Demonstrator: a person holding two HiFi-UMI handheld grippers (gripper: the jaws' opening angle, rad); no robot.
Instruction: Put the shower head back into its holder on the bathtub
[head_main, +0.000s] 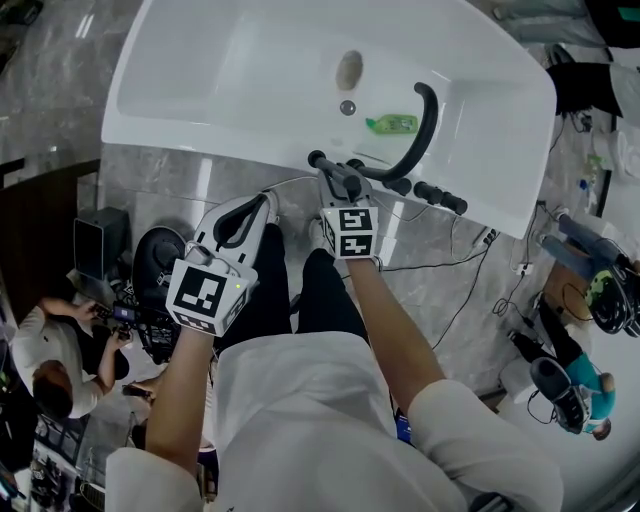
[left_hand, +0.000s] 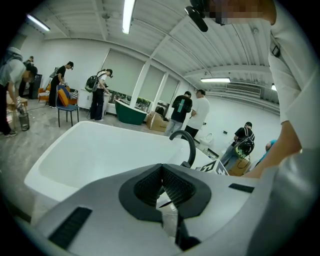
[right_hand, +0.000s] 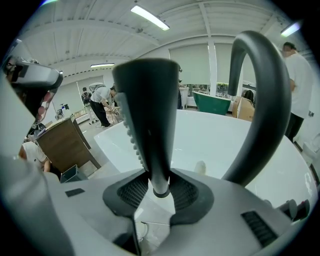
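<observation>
Shower head (right_hand: 150, 115): dark, clamped by its handle in the right tool (right_hand: 159, 189) and held at the near rim of the white bathtub (head_main: 250, 85), beside the curved black spout (head_main: 427, 120). Left tool (left_hand: 163, 184): clenched, nothing grasped, positioned just short of that rim.

The white moulded bathtub (head_main: 200, 90) lies ahead. On its near rim, the black arched faucet spout (head_main: 428, 120) stands at the right, with black round knobs (head_main: 430, 192) just before it. The black handheld shower head (right_hand: 150, 125) sits in the right gripper (right_hand: 159, 192), left of the spout, over the rim. The left gripper (head_main: 258, 203) is further left, short of the tub.
</observation>
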